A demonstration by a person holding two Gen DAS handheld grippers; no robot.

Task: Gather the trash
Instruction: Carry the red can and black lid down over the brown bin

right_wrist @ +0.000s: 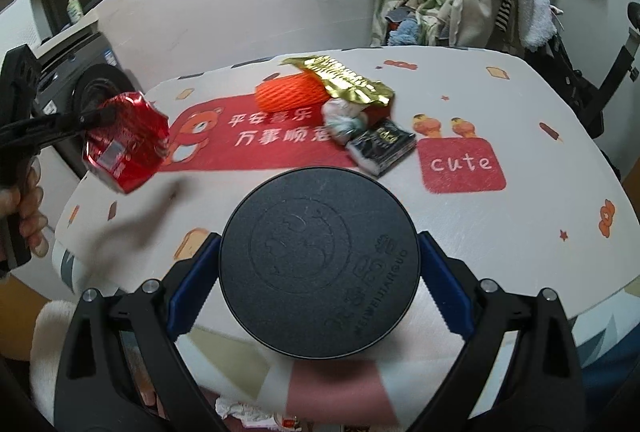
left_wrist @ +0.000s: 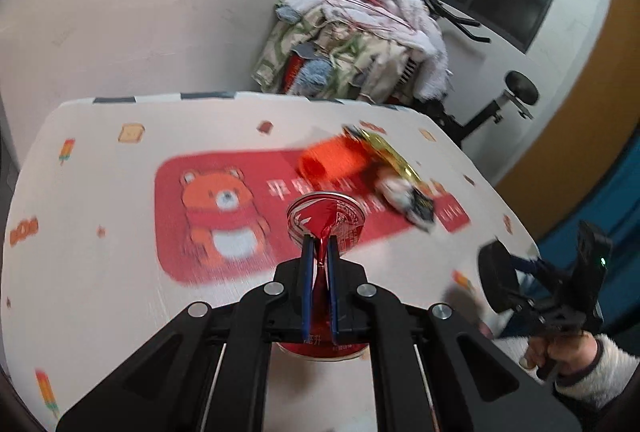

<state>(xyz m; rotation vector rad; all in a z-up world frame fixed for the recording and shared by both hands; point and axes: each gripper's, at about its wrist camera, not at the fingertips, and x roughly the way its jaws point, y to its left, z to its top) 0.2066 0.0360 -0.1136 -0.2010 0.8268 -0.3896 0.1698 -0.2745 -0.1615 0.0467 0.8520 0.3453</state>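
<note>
The left gripper (left_wrist: 319, 246) has its blue fingers pinched tight on a crushed red can (left_wrist: 325, 218), lifted clear of the table (left_wrist: 100, 292) and hanging off the table's left edge as the right wrist view shows it; the right gripper (right_wrist: 319, 268) is clamped on a round black container (right_wrist: 319, 258), its fingers pressed on either flank, held low over the table's near edge. Everything else sits relative to that black container: beyond it lie the orange foam net sleeve (right_wrist: 292, 94), the gold wrapper (right_wrist: 344, 78), a crumpled white tissue (right_wrist: 345, 118) and a black packet (right_wrist: 380, 146), all touching in one heap.

My guess is the can is headed for wherever the trash goes, though I see no bin from here. To do it well, I'd keep the pinch firm, since the can is gripped by a thin crumpled fold and could swivel or slip; move it smoothly, and keep the container level so both hands don't collide.
</note>
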